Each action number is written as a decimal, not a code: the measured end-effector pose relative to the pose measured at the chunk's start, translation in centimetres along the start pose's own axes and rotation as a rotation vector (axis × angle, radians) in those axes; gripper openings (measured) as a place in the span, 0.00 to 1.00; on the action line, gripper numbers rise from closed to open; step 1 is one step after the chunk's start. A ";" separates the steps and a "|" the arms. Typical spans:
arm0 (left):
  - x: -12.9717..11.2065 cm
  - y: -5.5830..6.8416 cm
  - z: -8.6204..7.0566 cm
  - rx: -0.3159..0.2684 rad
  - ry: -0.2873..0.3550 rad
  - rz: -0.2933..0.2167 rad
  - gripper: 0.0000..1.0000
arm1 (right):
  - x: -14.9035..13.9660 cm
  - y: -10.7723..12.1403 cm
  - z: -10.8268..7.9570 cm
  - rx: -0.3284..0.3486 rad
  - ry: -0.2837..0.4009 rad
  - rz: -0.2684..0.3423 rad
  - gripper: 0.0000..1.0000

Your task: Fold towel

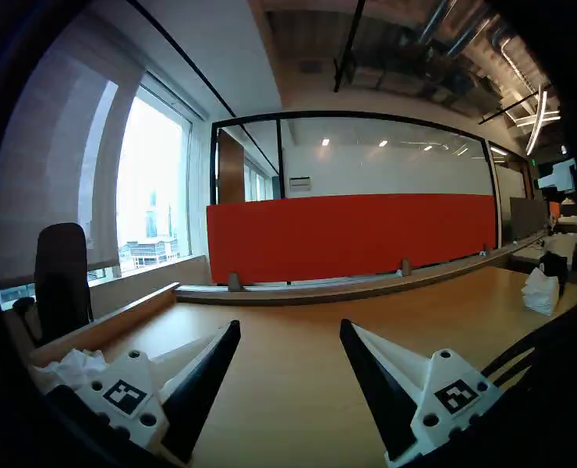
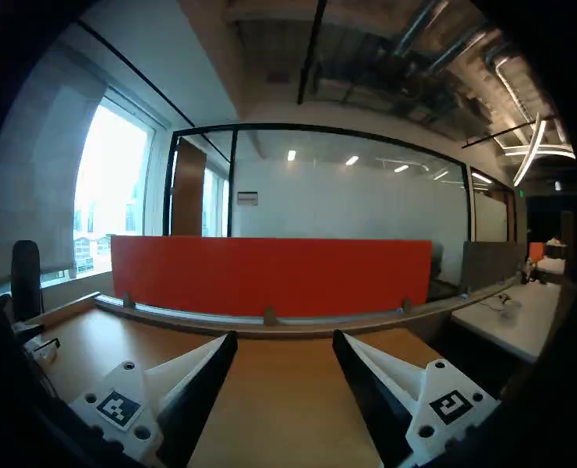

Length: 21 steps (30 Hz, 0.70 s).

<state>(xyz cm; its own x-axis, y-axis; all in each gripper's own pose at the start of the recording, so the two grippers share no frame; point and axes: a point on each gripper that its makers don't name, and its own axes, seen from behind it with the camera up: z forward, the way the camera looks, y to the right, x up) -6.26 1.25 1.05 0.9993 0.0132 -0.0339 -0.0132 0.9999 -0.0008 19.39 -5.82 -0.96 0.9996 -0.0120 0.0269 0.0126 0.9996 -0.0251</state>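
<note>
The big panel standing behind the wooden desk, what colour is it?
The flat desk divider panel is orange-red, clearest in the left gripper view.

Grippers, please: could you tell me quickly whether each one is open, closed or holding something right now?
Left gripper: open, holding nothing.
Right gripper: open, holding nothing.

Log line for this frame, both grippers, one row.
phase: pre-grasp | left gripper: open, empty, over desk | right gripper: open, empty | white cloth: crumpled, lower left, not gripped | red divider: ahead
</note>
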 end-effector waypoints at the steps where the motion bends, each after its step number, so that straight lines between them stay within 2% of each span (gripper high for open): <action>1: -0.4 -0.1 0.0 0.001 0.000 -0.004 0.94 | -0.3 -0.1 0.0 0.000 -0.002 -0.003 0.95; 8: -3.2 -0.4 -0.1 -0.001 0.002 -0.026 0.94 | -1.6 -0.8 0.1 0.001 0.003 -0.029 0.95; 21: -5.8 -0.9 0.1 0.013 0.001 -0.056 0.94 | -3.0 -1.0 0.2 -0.004 -0.008 -0.045 0.95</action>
<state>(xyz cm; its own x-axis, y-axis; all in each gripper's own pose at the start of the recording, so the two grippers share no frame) -12.02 0.24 1.31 0.9985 -0.0426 -0.0352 0.0430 0.9990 0.0107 16.35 -6.80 -0.78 0.9977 -0.0569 0.0365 0.0580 0.9979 -0.0279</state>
